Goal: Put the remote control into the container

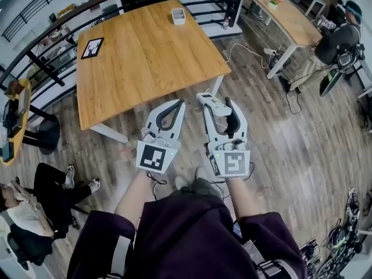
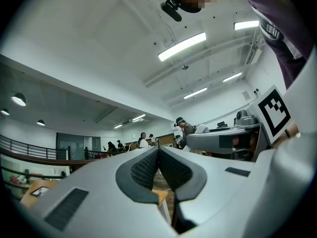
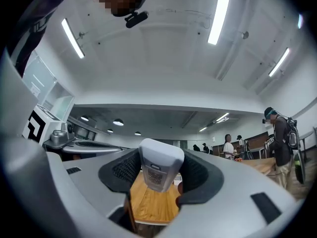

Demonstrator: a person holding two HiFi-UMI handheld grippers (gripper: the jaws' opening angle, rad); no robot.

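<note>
The white remote control (image 1: 213, 103) is held in the air, and my right gripper (image 1: 220, 108) is shut on it. In the right gripper view the remote (image 3: 159, 168) stands upright between the two dark pads (image 3: 124, 171), its back label facing the camera. My left gripper (image 1: 177, 103) hangs beside it at the same height, shut with nothing in it; its fingertips (image 2: 158, 151) touch. Both grippers hover over the wooden floor just short of the near corner of the wooden table (image 1: 145, 57). A small white container (image 1: 178, 16) stands at the table's far edge.
A black-framed tablet (image 1: 92, 47) lies on the table's left side. A black railing (image 1: 52, 36) runs behind the table. A second table (image 1: 285, 13) stands at the back right, with cables on the floor near it. A seated person (image 1: 35, 205) is at the lower left.
</note>
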